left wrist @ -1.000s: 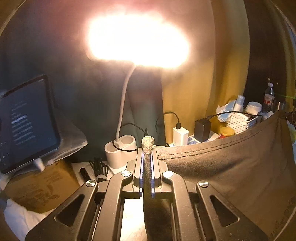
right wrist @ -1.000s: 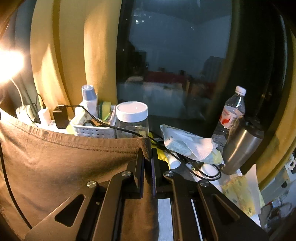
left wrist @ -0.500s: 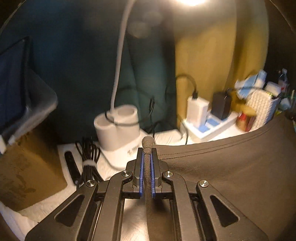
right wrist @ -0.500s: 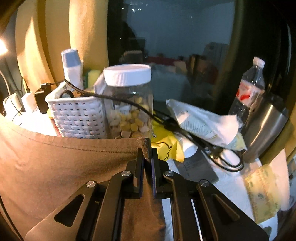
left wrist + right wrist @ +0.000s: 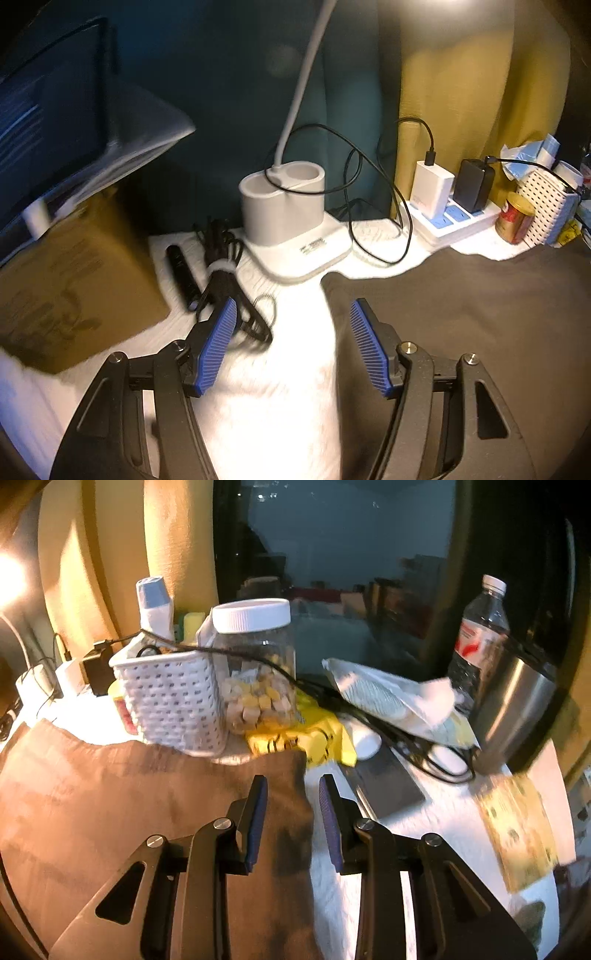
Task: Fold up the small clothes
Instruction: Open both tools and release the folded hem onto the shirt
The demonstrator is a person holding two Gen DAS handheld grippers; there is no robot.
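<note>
A dark brown garment (image 5: pixel 461 314) lies flat on the white tabletop, filling the right of the left wrist view. It also shows in the right wrist view (image 5: pixel 129 805), at the lower left. My left gripper (image 5: pixel 291 314) is open and empty above the garment's near left corner, its right finger over the cloth. My right gripper (image 5: pixel 291 786) is open and empty above the garment's right edge, its left finger over the cloth and its right finger over the white table.
A lamp base (image 5: pixel 284 206), coiled cable (image 5: pixel 221 280), cardboard box (image 5: pixel 66 280) and power strip (image 5: pixel 450 221) stand beyond the garment. A white basket (image 5: pixel 170 705), jar (image 5: pixel 255 664), yellow bag (image 5: pixel 306 738), steel tumbler (image 5: pixel 517 709) and bottle (image 5: pixel 480 627) crowd the back right.
Both grippers have let go of the garment's top edge and opened. The garment has dropped from being held up to lying flat on the table. Both views have tilted downward.
</note>
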